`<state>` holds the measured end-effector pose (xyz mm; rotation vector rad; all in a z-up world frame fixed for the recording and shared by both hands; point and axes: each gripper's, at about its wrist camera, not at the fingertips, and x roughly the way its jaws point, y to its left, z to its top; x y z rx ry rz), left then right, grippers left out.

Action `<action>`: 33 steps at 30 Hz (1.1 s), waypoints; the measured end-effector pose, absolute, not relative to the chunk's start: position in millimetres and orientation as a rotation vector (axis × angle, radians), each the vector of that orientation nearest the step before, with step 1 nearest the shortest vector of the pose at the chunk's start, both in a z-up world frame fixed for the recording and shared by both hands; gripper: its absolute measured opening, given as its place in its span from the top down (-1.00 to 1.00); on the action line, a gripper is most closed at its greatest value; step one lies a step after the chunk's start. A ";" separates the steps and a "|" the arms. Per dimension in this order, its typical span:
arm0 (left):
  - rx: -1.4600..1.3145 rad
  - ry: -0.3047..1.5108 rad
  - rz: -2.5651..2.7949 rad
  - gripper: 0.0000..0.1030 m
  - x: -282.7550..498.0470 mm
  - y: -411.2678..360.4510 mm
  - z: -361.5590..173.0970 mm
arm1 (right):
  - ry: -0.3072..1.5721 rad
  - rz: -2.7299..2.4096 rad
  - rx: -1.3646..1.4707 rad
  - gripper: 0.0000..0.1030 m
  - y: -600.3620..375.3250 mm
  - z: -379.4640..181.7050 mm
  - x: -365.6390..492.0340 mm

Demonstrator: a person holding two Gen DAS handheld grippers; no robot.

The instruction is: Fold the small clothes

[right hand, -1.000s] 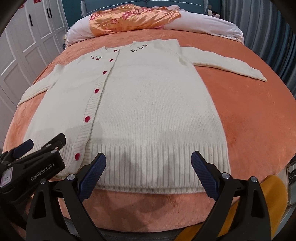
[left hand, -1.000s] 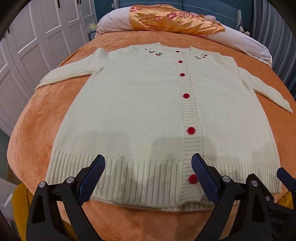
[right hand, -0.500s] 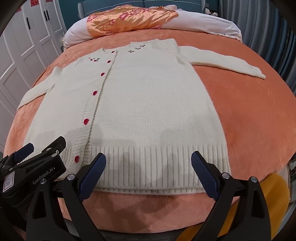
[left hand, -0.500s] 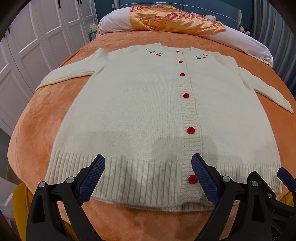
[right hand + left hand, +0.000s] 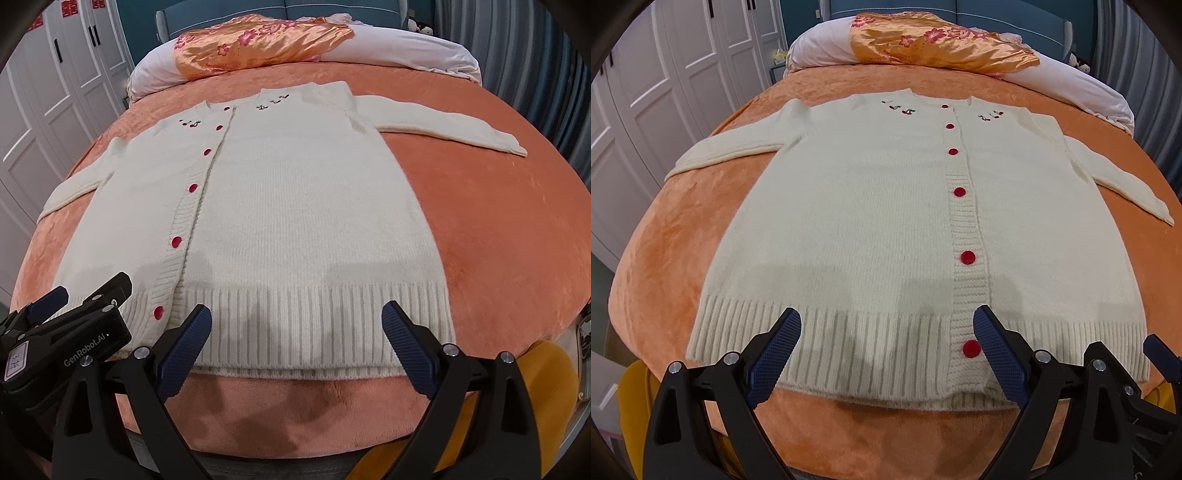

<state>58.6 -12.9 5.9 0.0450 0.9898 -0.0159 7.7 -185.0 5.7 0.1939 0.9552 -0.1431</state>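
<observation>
Flatly spread ribbed knit cardigan [image 5: 871, 229]

A white knitted cardigan [image 5: 871, 229] lies flat and face up on the orange bed cover [image 5: 665, 251]. It is buttoned shut with a row of red buttons [image 5: 967, 257]. Little cherries [image 5: 901, 109] are sewn near the neck. Both sleeves [image 5: 443, 125] stick out to the sides

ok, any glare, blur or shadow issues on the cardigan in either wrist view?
Left wrist: cardigan sharp, no glare; soft shadows darken its ribbed hem; fisheye bulges the bed. Right wrist: the same, with shadows on the hem and sheen on the satin cover.
</observation>
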 end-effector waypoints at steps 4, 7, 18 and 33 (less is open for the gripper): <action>0.051 0.996 -0.015 -0.80 60.2 -14.9 4.1 | 0.961 -0.141 0.195 -0.77 -186.1 3.4 9.9; 0.042 1.030 -0.042 -0.80 65.9 -18.1 -1.1 | 0.970 -0.135 0.202 -0.77 -190.5 -0.6 14.2; 0.050 1.047 -0.005 -0.80 122.8 -13.4 -2.6 | 0.905 -0.313 0.494 -0.78 -398.0 -5.8 84.1; 0.118 1.038 0.095 -0.80 238.8 -36.2 -9.3 | 0.688 -0.703 0.944 -0.79 -677.8 -57.5 146.2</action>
